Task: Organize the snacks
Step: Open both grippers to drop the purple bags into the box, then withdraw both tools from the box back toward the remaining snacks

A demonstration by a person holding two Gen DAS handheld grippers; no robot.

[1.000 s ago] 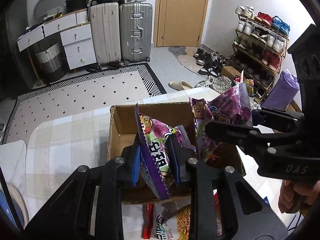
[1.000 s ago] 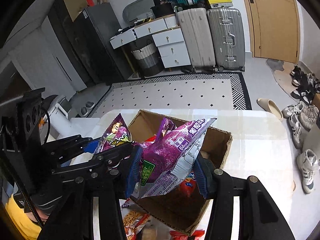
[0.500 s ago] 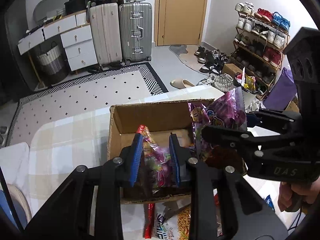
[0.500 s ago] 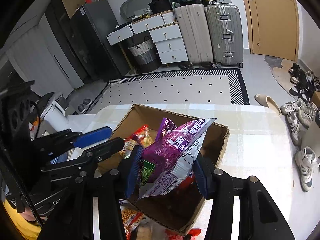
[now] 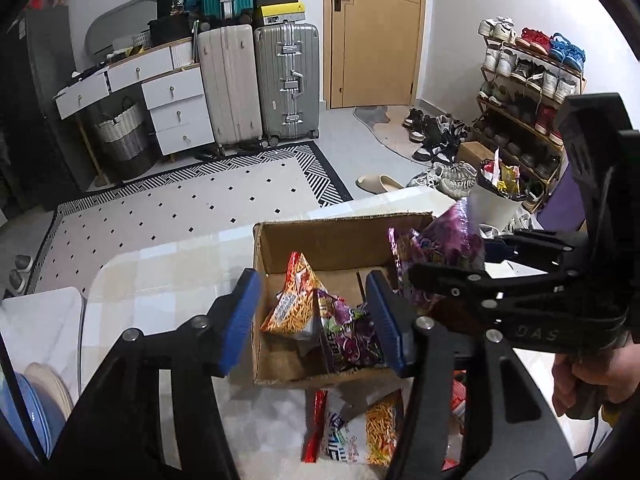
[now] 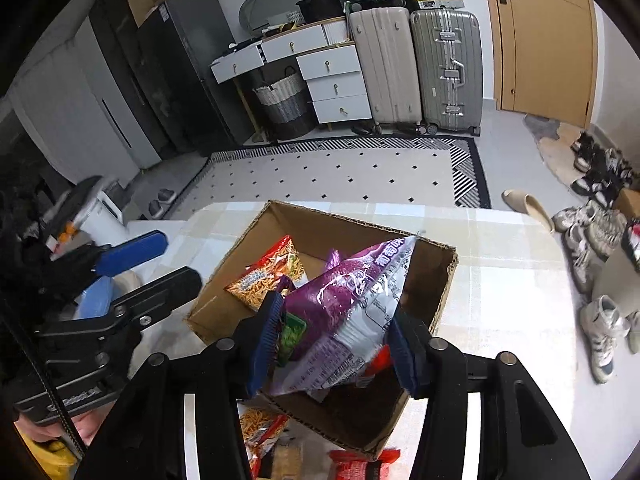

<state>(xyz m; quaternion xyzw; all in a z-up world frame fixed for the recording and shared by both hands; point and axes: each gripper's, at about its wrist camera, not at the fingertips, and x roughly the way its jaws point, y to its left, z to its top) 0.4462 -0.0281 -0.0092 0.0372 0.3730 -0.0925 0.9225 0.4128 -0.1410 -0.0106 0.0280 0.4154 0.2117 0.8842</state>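
my left claw (image 5: 316,316) has just been opening, jaws spread now with nothing pinched; the small purple packet (image 5: 352,336) lies loose in the cardboard box (image 5: 320,240) beside the orange stick-snack bag (image 5: 292,300). my right claw (image 6: 336,340) pinches the big purple bag (image 6: 344,312), hanging over the box's near corner, not in yet. to do this step well: i'd bring the right claw over the free part of the box floor, lower until the bag's bottom is below the rim, then spread the jaws. left claw should clear off so the two don't bump. more packets (image 5: 360,428) lie on the table (image 5: 160,272) in front of the box, to be picked next.
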